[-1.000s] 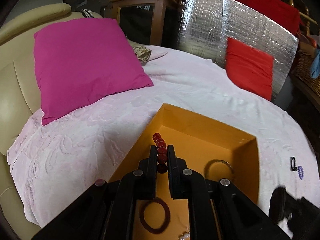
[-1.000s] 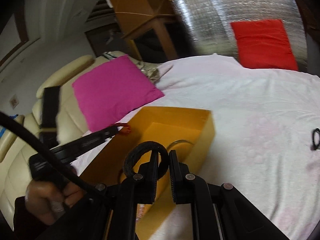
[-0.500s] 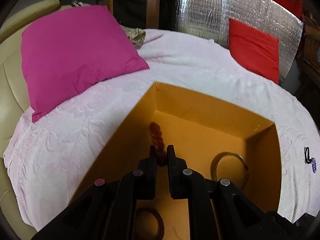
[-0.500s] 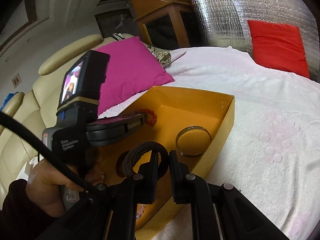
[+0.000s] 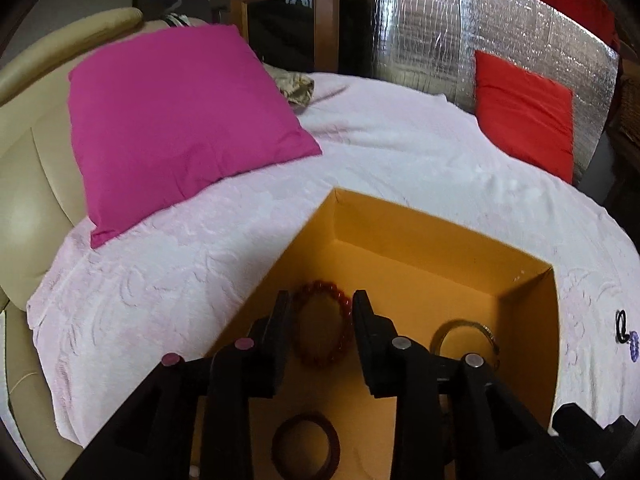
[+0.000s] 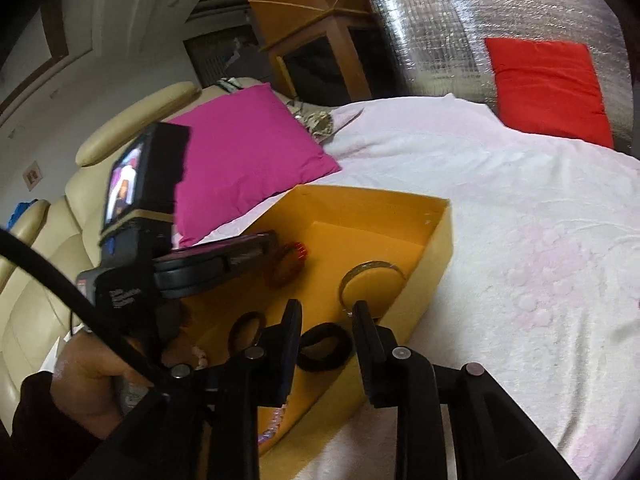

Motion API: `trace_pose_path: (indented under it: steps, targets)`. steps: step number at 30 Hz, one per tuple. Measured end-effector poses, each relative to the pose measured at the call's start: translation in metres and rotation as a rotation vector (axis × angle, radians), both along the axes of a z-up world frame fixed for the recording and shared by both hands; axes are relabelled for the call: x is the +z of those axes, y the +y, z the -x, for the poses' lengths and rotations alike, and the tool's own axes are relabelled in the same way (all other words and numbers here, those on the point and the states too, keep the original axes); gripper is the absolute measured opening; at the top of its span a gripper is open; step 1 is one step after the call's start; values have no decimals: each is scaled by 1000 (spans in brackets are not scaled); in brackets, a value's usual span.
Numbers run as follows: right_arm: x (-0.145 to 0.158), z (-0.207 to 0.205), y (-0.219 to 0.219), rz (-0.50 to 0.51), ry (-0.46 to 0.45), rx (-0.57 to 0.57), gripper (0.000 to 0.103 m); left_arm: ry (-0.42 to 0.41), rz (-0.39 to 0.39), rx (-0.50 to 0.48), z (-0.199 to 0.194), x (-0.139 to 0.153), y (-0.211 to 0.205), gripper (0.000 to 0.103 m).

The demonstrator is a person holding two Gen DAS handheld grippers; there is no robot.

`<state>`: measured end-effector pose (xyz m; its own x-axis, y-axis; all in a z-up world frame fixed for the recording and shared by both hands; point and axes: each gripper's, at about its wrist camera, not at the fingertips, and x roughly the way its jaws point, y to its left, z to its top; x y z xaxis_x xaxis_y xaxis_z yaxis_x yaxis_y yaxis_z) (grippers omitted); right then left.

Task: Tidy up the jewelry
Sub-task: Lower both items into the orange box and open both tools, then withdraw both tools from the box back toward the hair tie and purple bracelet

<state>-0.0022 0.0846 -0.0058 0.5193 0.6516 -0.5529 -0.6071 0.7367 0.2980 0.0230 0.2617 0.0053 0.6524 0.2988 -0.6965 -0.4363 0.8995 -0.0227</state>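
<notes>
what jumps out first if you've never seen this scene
The orange box on the pale pink bedspread grabs the eye, with a red bead bracelet lying between the opening jaws of the left gripper. Behind it, a bright magenta pillow leans on the cream sofa, and a red cushion sits against a silver foil panel.

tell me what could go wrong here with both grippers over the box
1. Both jaws are opening. The red bead bracelet lies between the left gripper fingers, so pulling back could snag it.
2. The black ring sits near the orange box near wall under the right gripper; a nudge might tip it out.
3. Small dark and purple pieces remain on the pink blanket and could be overlooked.
</notes>
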Motion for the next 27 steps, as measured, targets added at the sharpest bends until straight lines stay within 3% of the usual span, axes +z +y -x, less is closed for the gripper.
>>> trace_pose_path:
  steps: [2,4,14,19,27]
  targets:
    - [2,-3,-6,-1,3,-19,28,-11,-23,-5,1,4,-6,46]
    - [4,-8,-13,-6,9,-45,28,-18,-57,-15,1,7,-15,52]
    - [4,-38,-69,20,103,-232,29,-85,-152,-126,2,33,-78,68]
    - [-2,-48,-104,119,140,-349,53,-104,-195,-193,4,39,-113,75]
    - [-12,-65,-174,341,167,-541,53,-67,-221,-369,5,32,-188,76]
